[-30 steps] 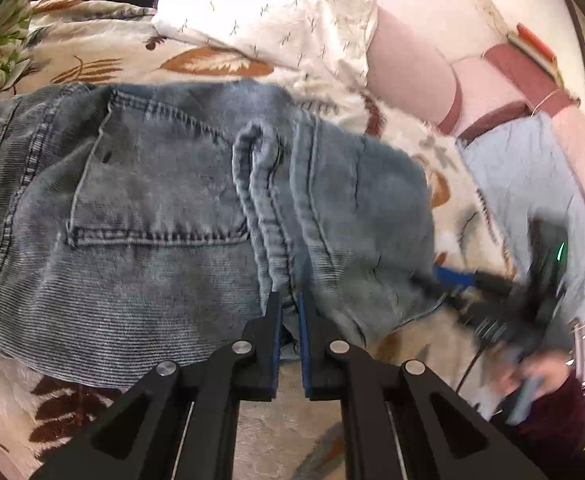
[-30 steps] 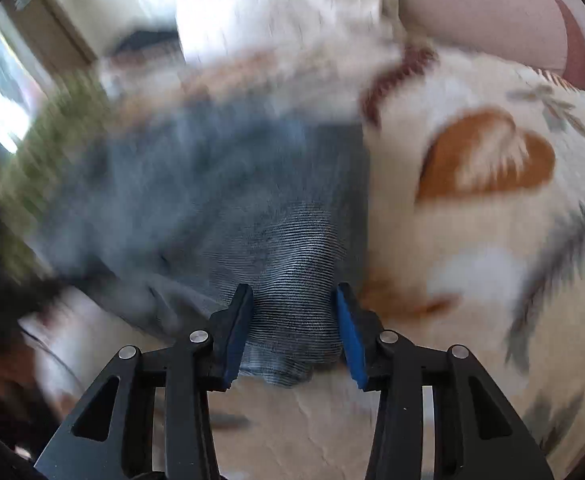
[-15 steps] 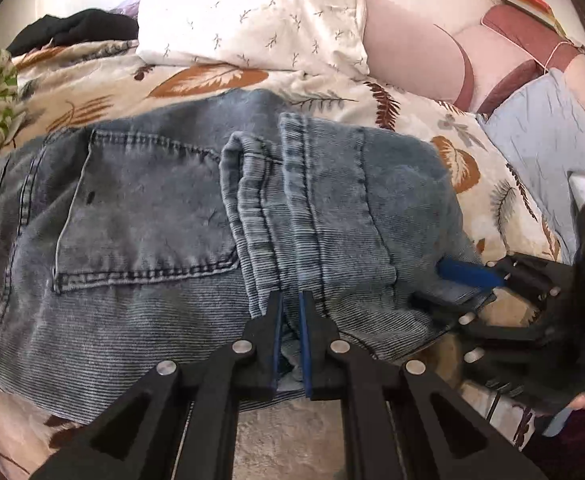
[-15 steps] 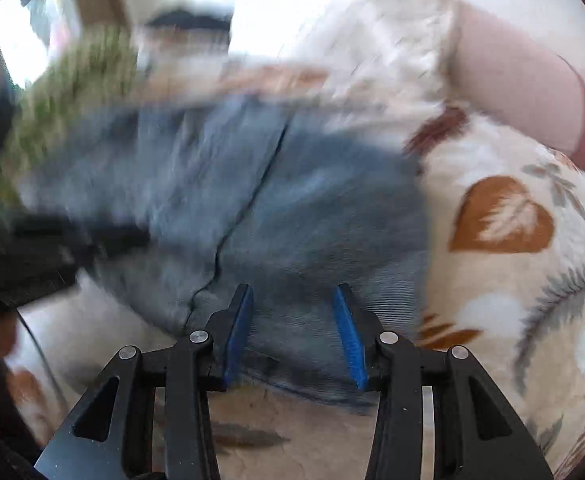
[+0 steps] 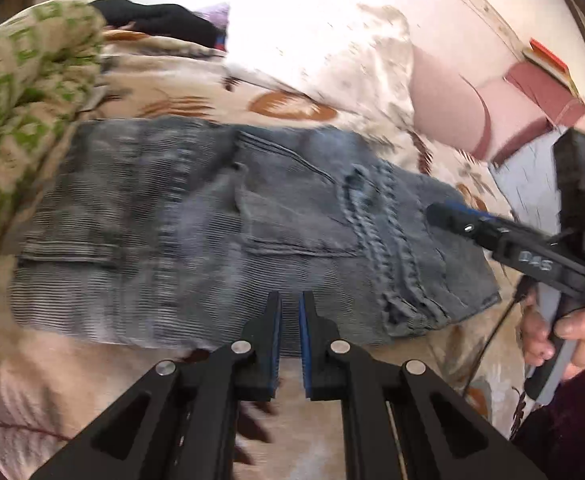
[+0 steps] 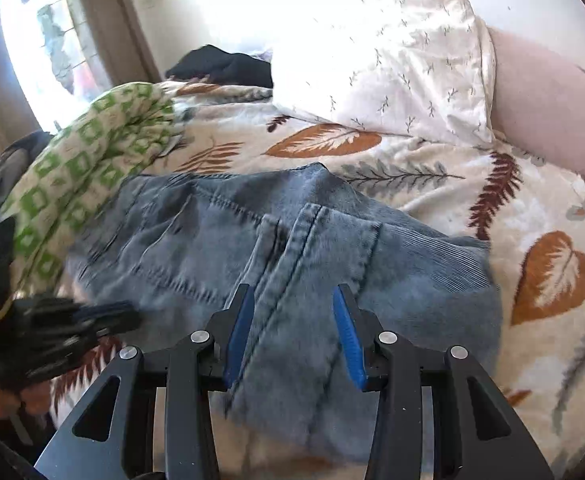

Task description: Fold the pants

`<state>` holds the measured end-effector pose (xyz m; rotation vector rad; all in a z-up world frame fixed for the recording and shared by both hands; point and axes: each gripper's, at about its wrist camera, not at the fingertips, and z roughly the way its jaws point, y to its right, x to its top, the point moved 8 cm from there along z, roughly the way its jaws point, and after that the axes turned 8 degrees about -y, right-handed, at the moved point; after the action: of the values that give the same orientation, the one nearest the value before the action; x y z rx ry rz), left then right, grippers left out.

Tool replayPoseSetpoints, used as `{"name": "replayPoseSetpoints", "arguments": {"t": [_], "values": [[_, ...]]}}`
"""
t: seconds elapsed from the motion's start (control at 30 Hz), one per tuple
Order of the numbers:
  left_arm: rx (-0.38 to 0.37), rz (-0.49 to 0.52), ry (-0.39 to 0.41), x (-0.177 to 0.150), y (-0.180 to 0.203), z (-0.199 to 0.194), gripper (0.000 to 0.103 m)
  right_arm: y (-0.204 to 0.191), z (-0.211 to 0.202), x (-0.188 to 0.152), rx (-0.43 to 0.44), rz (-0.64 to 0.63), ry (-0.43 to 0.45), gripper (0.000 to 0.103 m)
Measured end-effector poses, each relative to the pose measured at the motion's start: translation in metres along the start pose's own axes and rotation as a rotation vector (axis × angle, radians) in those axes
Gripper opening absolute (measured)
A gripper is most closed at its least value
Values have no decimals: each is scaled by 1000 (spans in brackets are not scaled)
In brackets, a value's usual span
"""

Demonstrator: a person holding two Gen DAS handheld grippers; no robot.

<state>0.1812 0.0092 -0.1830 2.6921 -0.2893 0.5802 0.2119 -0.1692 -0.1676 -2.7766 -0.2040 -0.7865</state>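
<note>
Letting go now risks the fold springing apart: your left claw (image 5: pixel 289 322) is nearly pressed together at the near hem of the folded jeans (image 5: pixel 228 236), whether pinching denim I cannot tell, while your right claw (image 6: pixel 294 334) hangs spread above the seam. The jeans lie on the leaf-print blanket (image 6: pixel 432 168); the green-patterned cloth (image 6: pixel 88 168) at ten o'clock could snag.
</note>
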Motion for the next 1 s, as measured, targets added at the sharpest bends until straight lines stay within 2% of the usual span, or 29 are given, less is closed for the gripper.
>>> {"name": "replayPoseSetpoints", "arguments": {"t": [0.1, 0.23, 0.33, 0.43, 0.53, 0.6, 0.7, 0.77, 0.9, 1.0], "values": [[-10, -7, 17, 3, -7, -1, 16, -3, 18, 5, 11, 48, -15, 40], [-41, 20, 28, 12, -6, -1, 16, 0, 22, 21, -21, 71, 15, 40], [-19, 55, 74, 24, -6, -10, 16, 4, 31, 28, -8, 125, -47, 36], [10, 110, 119, 30, -2, -21, 16, -2, 36, 16, -59, 102, -122, 29], [-6, 116, 127, 31, -1, -24, 16, -9, 40, -2, -73, 116, -181, 29], [-9, 107, 125, 32, -2, -25, 16, -17, 45, -9, -111, 98, -210, 32], [-7, 105, 119, 30, -3, -23, 16, -22, 52, -12, -212, 55, -229, 40], [-3, 105, 112, 29, -4, -20, 16, -20, 53, -14, -240, 43, -239, 44], [-10, 104, 93, 27, -4, -14, 16, -12, 44, -24, -217, 52, -286, 43], [-22, 107, 78, 26, 0, -9, 16, -5, 43, -35, -200, 63, -302, 36]]}}
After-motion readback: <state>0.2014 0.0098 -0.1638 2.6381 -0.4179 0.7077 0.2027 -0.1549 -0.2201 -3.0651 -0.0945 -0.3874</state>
